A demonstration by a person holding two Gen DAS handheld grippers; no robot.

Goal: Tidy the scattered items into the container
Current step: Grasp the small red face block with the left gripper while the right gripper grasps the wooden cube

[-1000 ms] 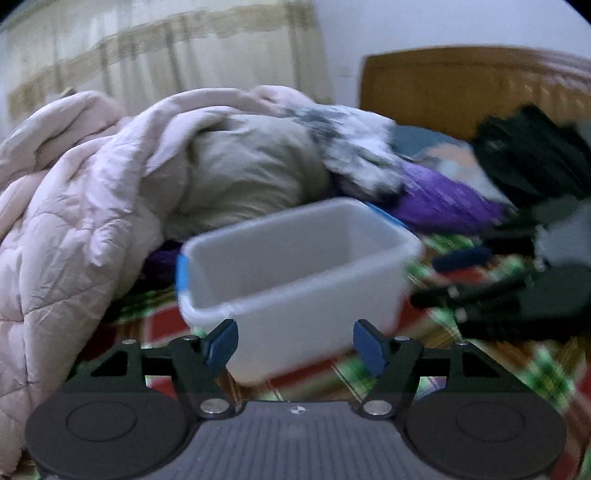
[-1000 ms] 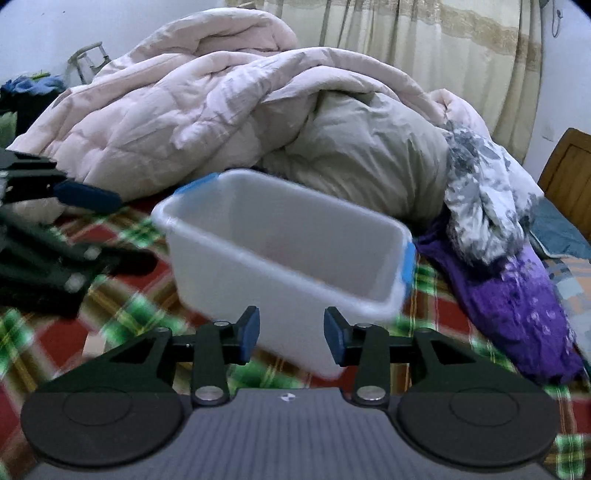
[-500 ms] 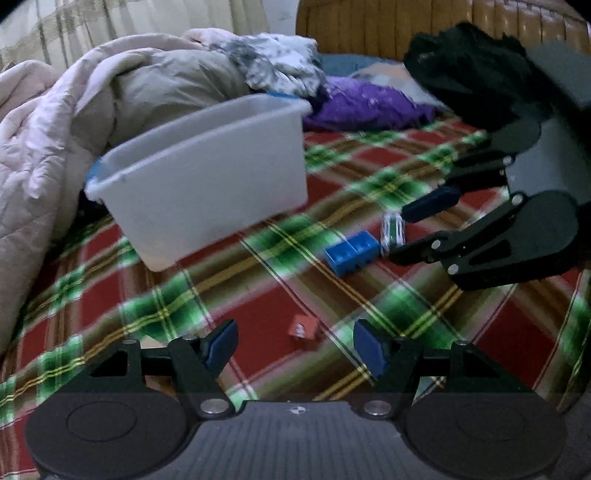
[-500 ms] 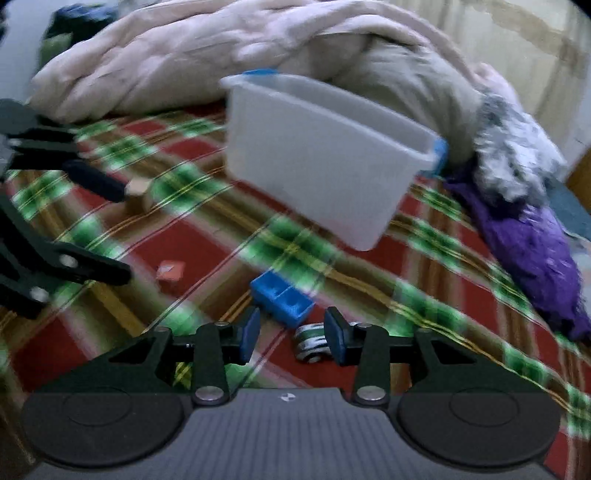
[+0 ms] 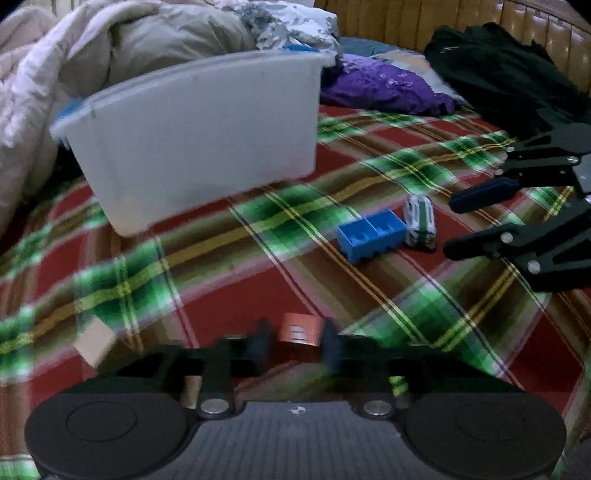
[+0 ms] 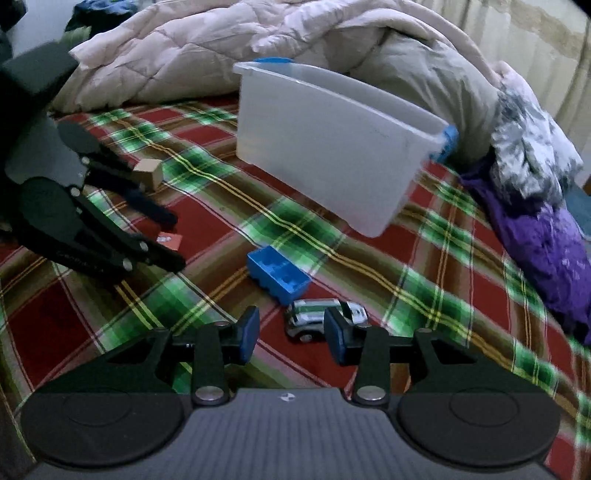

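A white plastic tub (image 5: 199, 136) with blue handles stands on the plaid bedspread; it also shows in the right wrist view (image 6: 332, 147). A blue brick (image 5: 371, 234) (image 6: 279, 273) lies beside a green-and-white toy car (image 5: 420, 221) (image 6: 321, 317). A small red block (image 5: 299, 332) (image 6: 170, 242) sits between the fingers of my left gripper (image 5: 295, 347), whose blurred jaws are open around it. My right gripper (image 6: 291, 336) is open, low over the bedspread, with the toy car just ahead of its right finger. A tan wooden block (image 5: 94, 341) (image 6: 149, 173) lies further left.
A pink quilt (image 6: 221, 44) and beige bedding (image 5: 177, 40) are heaped behind the tub. Purple cloth (image 5: 380, 88) and a grey patterned cloth (image 6: 532, 147) lie to the tub's right. Black clothing (image 5: 498, 77) lies by the wooden headboard (image 5: 480, 22).
Both grippers have dropped from facing the tub down to the bedspread. The left has come around the red block and its jaws have narrowed; the right has neared the toy car.
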